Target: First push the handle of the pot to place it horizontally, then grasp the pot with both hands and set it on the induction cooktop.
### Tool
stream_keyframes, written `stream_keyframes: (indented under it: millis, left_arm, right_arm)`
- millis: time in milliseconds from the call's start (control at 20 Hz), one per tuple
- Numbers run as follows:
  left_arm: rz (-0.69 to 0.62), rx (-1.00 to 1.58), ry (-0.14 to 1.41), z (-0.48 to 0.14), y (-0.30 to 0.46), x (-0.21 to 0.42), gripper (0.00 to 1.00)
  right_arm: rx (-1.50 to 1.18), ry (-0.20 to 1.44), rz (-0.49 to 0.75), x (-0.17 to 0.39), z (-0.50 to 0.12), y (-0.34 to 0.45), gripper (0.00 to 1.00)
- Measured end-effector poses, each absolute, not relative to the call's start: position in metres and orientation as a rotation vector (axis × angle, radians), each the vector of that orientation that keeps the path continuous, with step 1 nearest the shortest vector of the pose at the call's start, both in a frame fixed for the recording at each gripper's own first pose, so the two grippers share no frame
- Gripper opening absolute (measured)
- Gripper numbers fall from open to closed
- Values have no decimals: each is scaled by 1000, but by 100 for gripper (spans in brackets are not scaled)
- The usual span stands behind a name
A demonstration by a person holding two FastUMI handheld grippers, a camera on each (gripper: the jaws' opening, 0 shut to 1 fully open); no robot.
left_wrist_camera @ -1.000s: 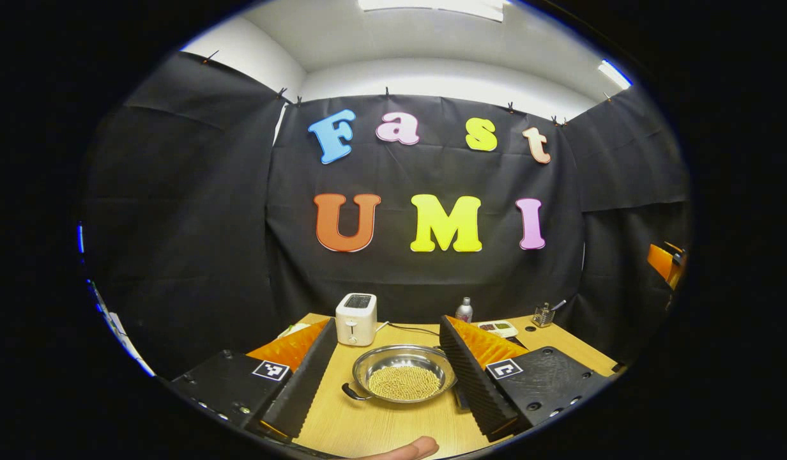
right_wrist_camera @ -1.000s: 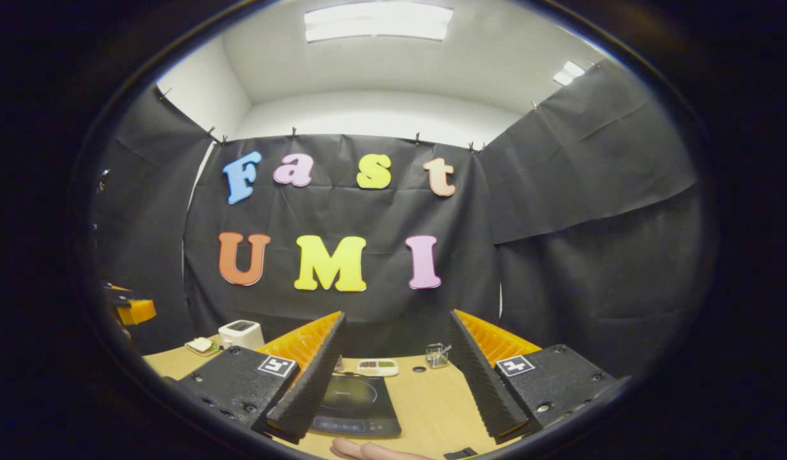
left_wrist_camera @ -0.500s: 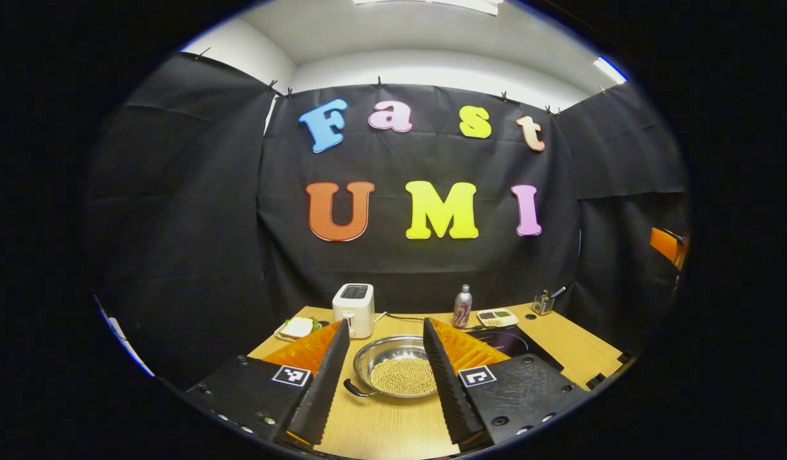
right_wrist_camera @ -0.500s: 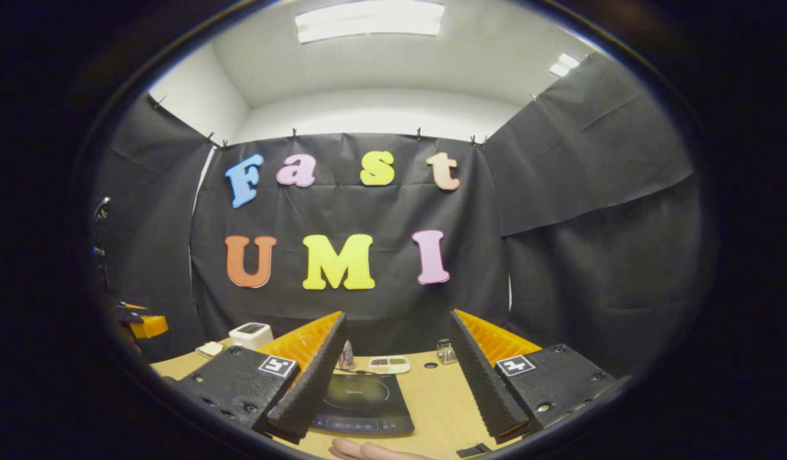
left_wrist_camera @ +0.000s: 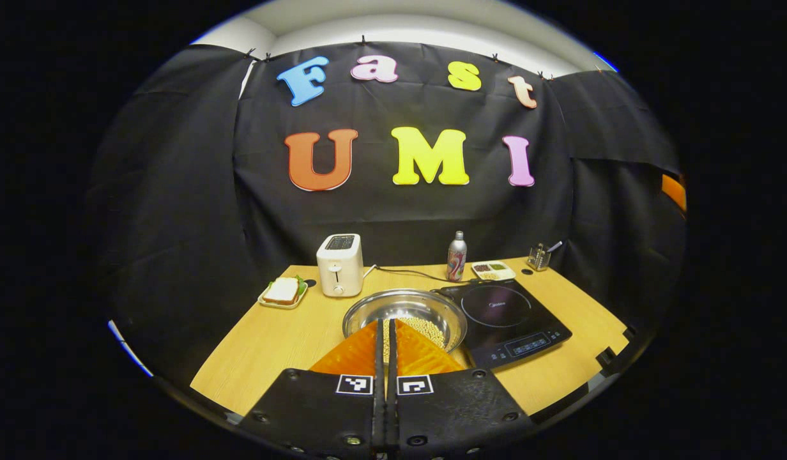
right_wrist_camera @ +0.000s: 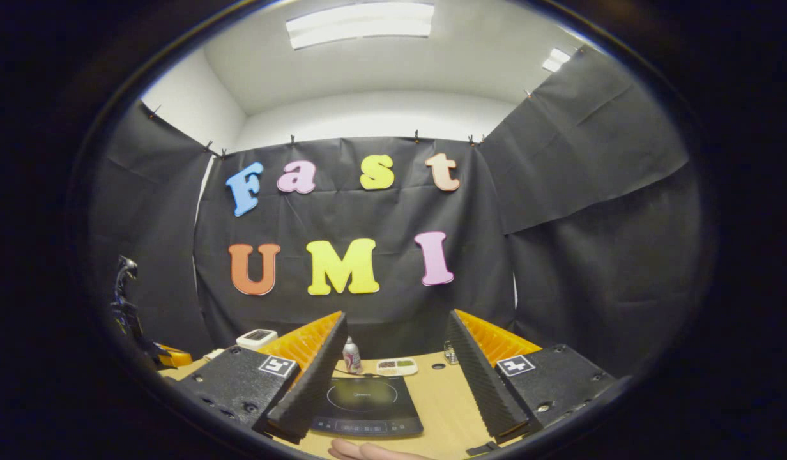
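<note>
A: Left gripper view first, left to right. What sits on the table (left_wrist_camera: 266, 335)?

B: At the far left a plate with a sandwich (left_wrist_camera: 282, 291), then a white toaster (left_wrist_camera: 340, 264) with its cord trailing to the right. In the middle stands the pot (left_wrist_camera: 404, 315), a shallow metal one holding small pale beads. It rests on the wood, just beside the left edge of the induction cooktop (left_wrist_camera: 505, 313), not on it.

A: And behind the cooktop?

B: A small bottle (left_wrist_camera: 456, 256), a divided dish (left_wrist_camera: 492, 270) and, farthest right, a small holder with utensils (left_wrist_camera: 539, 255).

A: The left gripper (left_wrist_camera: 385, 332)?

B: Its two fingers are pressed together with nothing between them, tips over the near rim of the pot. Whether they touch the rim, I cannot tell. The pot's handle is hidden behind them.

A: Right gripper view?

B: The other gripper (right_wrist_camera: 167, 355) shows dimly at the left edge, then the toaster (right_wrist_camera: 256, 337). The right gripper (right_wrist_camera: 393, 374) has its fingers wide apart, empty, with the cooktop (right_wrist_camera: 366, 406), bottle (right_wrist_camera: 351, 356) and dish (right_wrist_camera: 397, 366) seen between them. A fingertip (right_wrist_camera: 361, 451) shows at the bottom.
</note>
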State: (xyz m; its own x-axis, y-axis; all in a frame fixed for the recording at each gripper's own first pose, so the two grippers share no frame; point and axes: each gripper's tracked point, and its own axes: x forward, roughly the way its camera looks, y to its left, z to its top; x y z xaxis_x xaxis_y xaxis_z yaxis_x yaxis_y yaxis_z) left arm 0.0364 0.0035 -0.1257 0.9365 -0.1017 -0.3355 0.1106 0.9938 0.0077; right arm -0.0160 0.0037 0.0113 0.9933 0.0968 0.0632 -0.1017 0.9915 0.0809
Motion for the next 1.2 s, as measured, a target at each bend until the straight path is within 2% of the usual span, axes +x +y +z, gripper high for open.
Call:
stream_keyframes:
  millis: [50,100,250,400,600,650,700,750,800,850,900,950,1000,1100,1150,1200]
  left_arm:
    - [-111,31,374,-138,3,39,0]
    - [-109,28,406,-151,4,41,0]
    - [-115,0,519,-194,3,43,0]
    - [-134,-71,648,-241,-1,40,0]
    - [-109,-83,753,-287,8,45,0]
    - [-109,-92,772,-294,8,47,0]
    - [-107,-95,786,-299,9,49,10]
    - [-103,-96,796,-304,11,52,0]
    - [-96,-95,802,-306,13,55,0]
    - [-92,-96,808,-309,14,57,10]
    - [-92,-97,817,-313,15,62,0]
    - [-92,-98,823,-315,16,65,0]
    - [-83,-98,826,-316,18,69,10]
    - [-71,-96,821,-317,21,75,0]
    - [-65,-99,824,-318,23,77,0]
    - [-54,-106,822,-318,26,80,10]
  right_arm:
    - [85,-57,100,-17,10,2,99]
    - [88,-53,101,-16,8,1,96]
    - [87,-39,105,-16,0,1,99]
    - [75,-26,94,-12,-7,-2,96]
    - [87,-8,115,-9,-17,3,96]
    - [88,-2,117,-7,-20,2,96]
    - [88,5,119,-6,-23,3,96]
    - [89,13,122,-5,-27,3,99]
    - [90,15,126,-4,-29,4,96]
    - [90,12,131,-3,-30,5,96]
    - [86,16,128,-1,-31,4,96]
    - [88,19,132,0,-35,3,96]
    - [93,21,136,0,-35,3,96]
    - [97,16,135,3,-36,0,96]
    - [98,13,135,4,-36,0,96]
    - [96,12,132,5,-37,-2,96]
